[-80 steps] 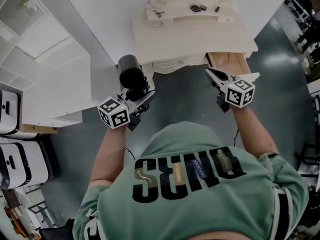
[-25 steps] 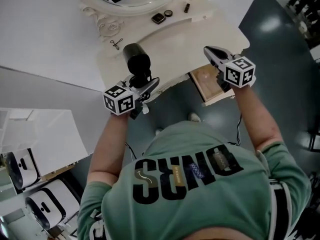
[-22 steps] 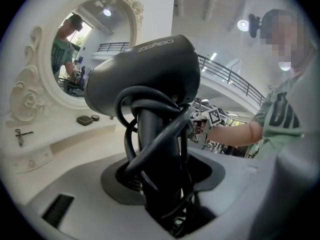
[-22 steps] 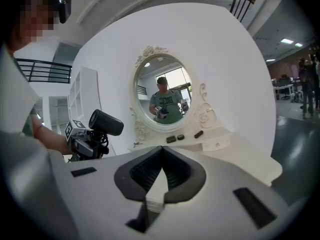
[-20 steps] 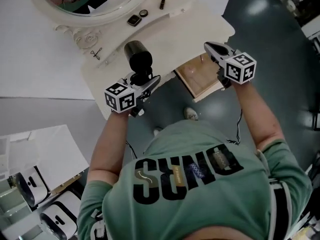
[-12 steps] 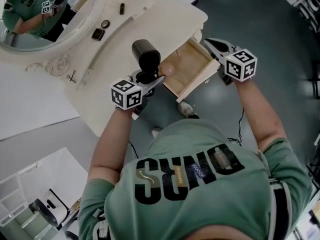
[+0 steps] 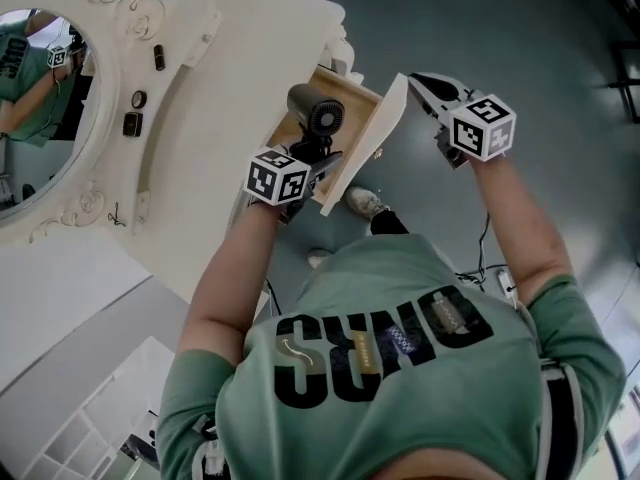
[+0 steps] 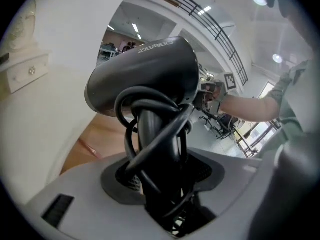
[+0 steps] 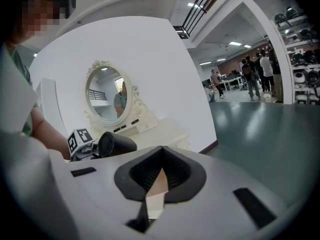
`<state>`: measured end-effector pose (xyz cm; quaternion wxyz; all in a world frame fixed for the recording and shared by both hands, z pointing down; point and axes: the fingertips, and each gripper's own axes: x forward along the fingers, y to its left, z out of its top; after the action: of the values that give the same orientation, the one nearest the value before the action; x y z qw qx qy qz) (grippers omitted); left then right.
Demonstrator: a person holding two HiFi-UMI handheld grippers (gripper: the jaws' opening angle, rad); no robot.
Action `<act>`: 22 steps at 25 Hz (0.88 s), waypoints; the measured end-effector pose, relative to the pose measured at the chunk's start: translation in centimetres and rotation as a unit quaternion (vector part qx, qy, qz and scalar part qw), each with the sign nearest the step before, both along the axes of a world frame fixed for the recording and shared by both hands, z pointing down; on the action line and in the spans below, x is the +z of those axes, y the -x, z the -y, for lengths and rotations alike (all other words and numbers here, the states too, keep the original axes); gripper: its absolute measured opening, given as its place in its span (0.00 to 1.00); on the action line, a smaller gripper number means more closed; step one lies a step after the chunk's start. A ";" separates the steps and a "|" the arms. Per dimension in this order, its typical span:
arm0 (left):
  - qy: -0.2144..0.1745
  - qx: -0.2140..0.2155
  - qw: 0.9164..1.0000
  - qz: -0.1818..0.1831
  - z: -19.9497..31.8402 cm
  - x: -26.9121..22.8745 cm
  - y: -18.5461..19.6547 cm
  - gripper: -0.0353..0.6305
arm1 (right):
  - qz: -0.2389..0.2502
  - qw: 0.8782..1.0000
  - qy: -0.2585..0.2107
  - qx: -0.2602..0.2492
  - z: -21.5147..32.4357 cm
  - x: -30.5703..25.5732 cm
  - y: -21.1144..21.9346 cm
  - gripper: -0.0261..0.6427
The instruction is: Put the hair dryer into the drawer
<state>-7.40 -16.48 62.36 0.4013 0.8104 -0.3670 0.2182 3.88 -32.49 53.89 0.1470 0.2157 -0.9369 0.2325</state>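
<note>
A black hair dryer (image 7: pixel 315 110), its cord wound round the handle, hangs over the open wooden drawer (image 7: pixel 357 111) of a cream vanity table (image 7: pixel 250 68). My left gripper (image 7: pixel 314 158) is shut on the dryer's handle just in front of the drawer. In the left gripper view the dryer (image 8: pixel 145 79) fills the middle, the handle sits between my left gripper's (image 8: pixel 161 186) jaws, and the drawer's wooden floor (image 8: pixel 102 139) lies below. My right gripper (image 7: pixel 424 84) is shut and empty, beside the upper corner of the white drawer front (image 7: pixel 377 133). The right gripper view shows the dryer (image 9: pixel 116 145) at left.
An oval mirror (image 7: pixel 40 108) stands on the vanity, with small dark items (image 7: pixel 131 123) in front of it. A person's shoe (image 7: pixel 360 202) is on the grey floor (image 7: pixel 500 28) under the drawer. People stand far off in the hall (image 9: pixel 250 76).
Both grippers have swung across and down. The dryer, held over the vanity top a second ago, now hangs above the open drawer. The right gripper has stayed by the drawer front.
</note>
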 end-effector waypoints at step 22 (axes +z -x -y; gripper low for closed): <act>0.195 0.046 0.969 0.141 1.3 15.5 0.2 0.41 | -0.021 0.998 0.029 0.060 1.4 6.3 -7.1 0.03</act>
<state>-7.59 -17.82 77.85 0.4853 0.6934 -0.3327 0.4160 10.98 -33.93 60.22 0.1585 0.2720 -0.9118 0.2637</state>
